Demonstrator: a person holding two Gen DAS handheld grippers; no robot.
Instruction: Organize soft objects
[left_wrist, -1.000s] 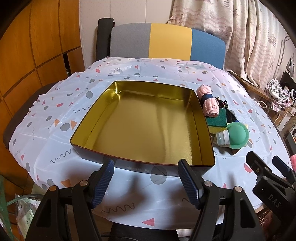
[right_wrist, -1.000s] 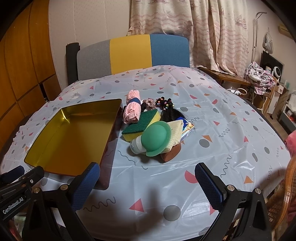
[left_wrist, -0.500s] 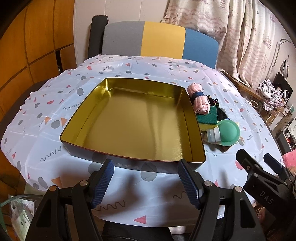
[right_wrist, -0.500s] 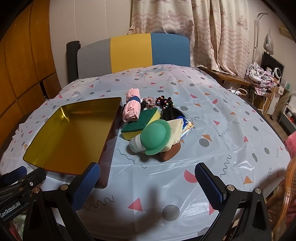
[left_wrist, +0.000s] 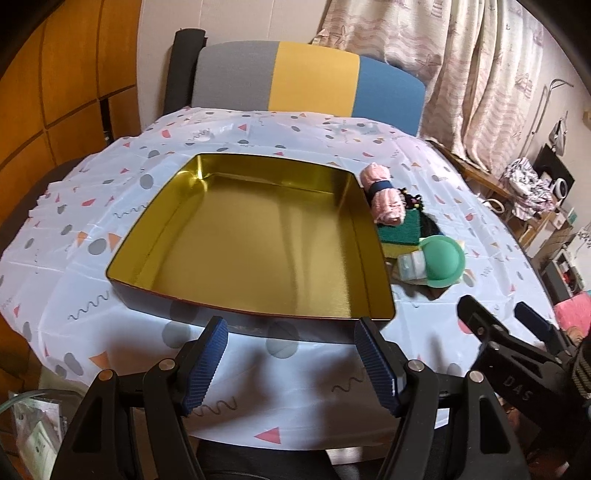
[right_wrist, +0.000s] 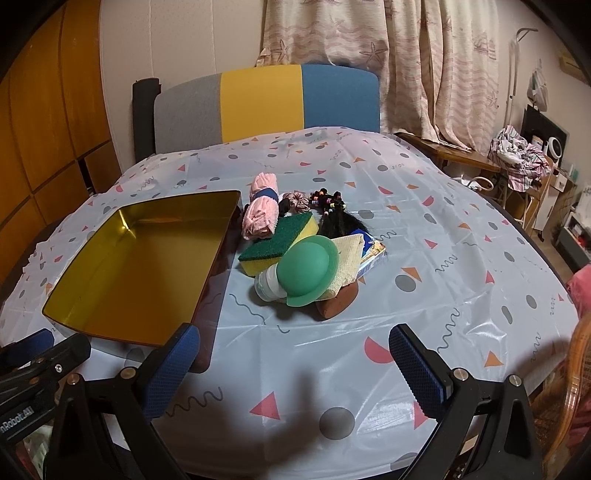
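On the surface (right_wrist: 461, 258): gold tin (left_wrist: 255, 236) empty, soft pile (right_wrist: 295, 243) untouched beside it. Both jaws wide, holding nothing. Next, probably: reach right gripper (right_wrist: 295, 363) toward pile.

Gold tin (left_wrist: 255, 240) open and unobstructed, soft pile (right_wrist: 295, 243) crowded beside its wall

Two hand-held grippers of matte black plastic: left hand-held gripper (left_wrist: 291, 363) with ribbed blue pads (left_wrist: 205, 365) and silver pivot screws; right hand-held gripper (right_wrist: 295, 371) with cross-hatched blue pads (right_wrist: 417, 369) and matching screws. White lettering "DAS" and "GenRobot.AI" on the bodies.
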